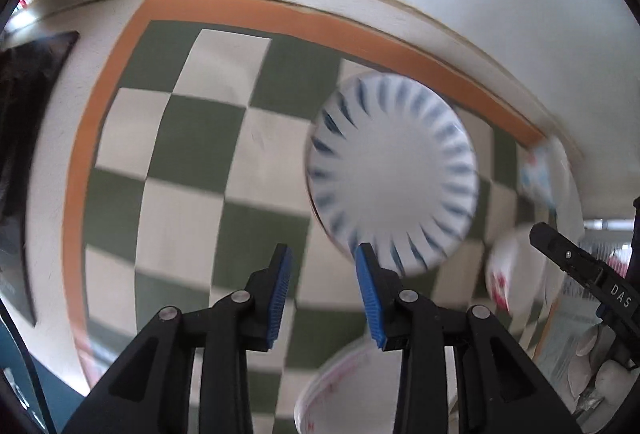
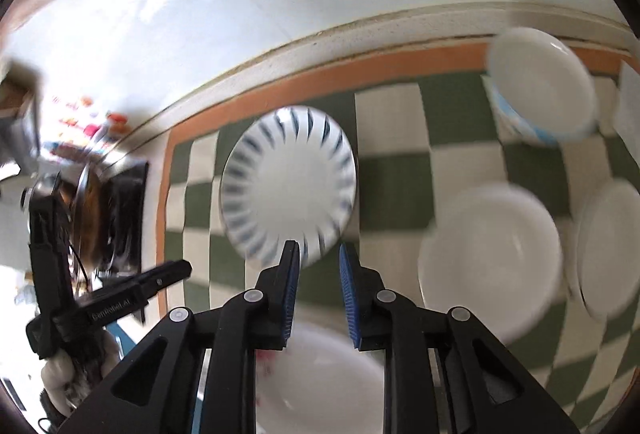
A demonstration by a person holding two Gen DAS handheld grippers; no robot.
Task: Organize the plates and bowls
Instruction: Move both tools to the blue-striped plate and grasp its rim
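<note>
Checkered surface (image 2: 392, 186) is spread with dishes for sorting; both grippers, left gripper (image 1: 324, 258) and right gripper (image 2: 319, 254), are held released above the striped plate (image 2: 288, 190).

Bare green-and-white checkered mat (image 2: 392, 170) left of white blue-streaked ceramic plate (image 2: 288, 178): open passage. Right side crowded: large plain white bowl (image 2: 492, 258), blue-banded white bowl (image 2: 544, 86), white plate stack (image 2: 608, 246) close together.

Left gripper (image 1: 323, 266), right gripper (image 2: 319, 262): jaws apart, seemingly empty.
</note>
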